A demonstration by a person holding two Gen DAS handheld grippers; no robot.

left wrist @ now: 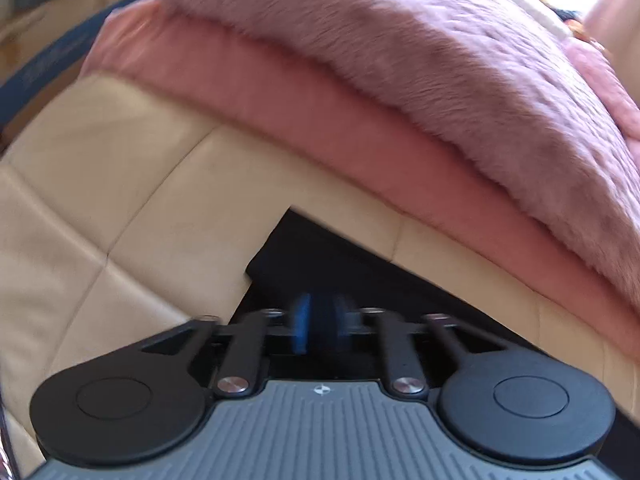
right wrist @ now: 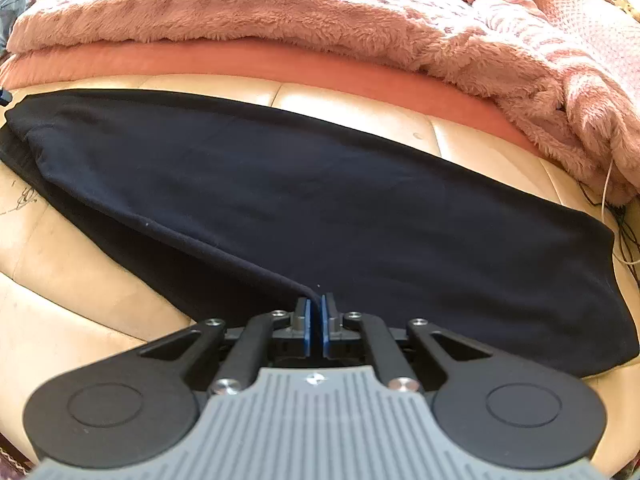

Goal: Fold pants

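Note:
Dark navy pants (right wrist: 320, 200) lie spread across a cream leather surface (right wrist: 80, 300), one layer folded over the other. My right gripper (right wrist: 316, 320) is shut on the near edge of the pants, the cloth pinched between its blue pads. In the left wrist view, my left gripper (left wrist: 320, 324) is shut on a corner of the same pants (left wrist: 320, 256), the cloth between its blue pads; this view is blurred.
A fluffy pink blanket (right wrist: 320, 12) over a salmon sheet (right wrist: 280, 60) lies piled along the far side; it also shows in the left wrist view (left wrist: 440, 80). Thin cables (right wrist: 616, 216) hang at the right edge. The cream leather (left wrist: 100, 200) has stitched seams.

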